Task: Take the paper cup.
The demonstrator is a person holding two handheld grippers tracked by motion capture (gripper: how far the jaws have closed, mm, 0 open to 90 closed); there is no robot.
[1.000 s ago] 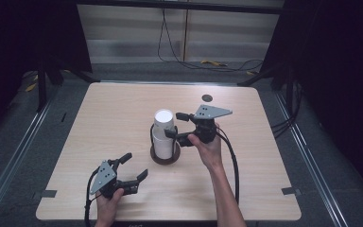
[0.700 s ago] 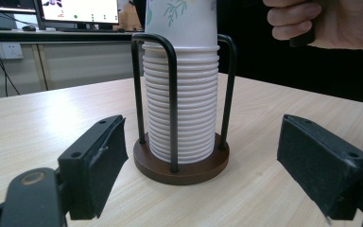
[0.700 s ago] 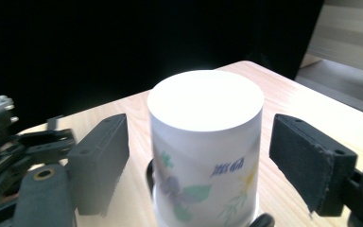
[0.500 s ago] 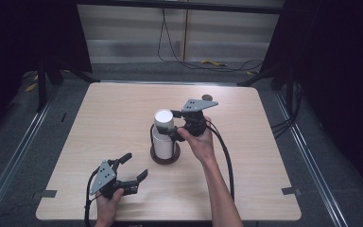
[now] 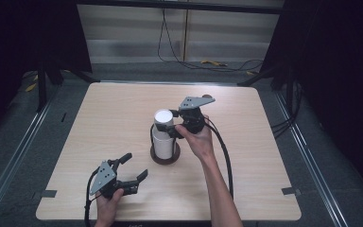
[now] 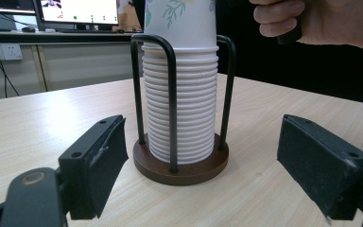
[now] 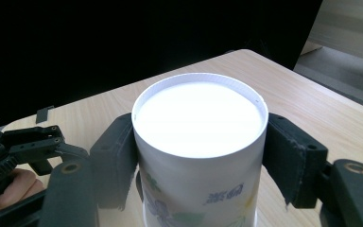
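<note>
A stack of paper cups stood upright, bottoms up, long axis vertical, in a wire holder near the table's middle. The right gripper clamped the top cup. The left gripper, jaws apart, rested nearer the table's front edge.

The high camera looked down and forward over the whole table. The left gripper's camera sat low, facing the cup stack nearby; the right's peered down close onto that same stack.
</note>
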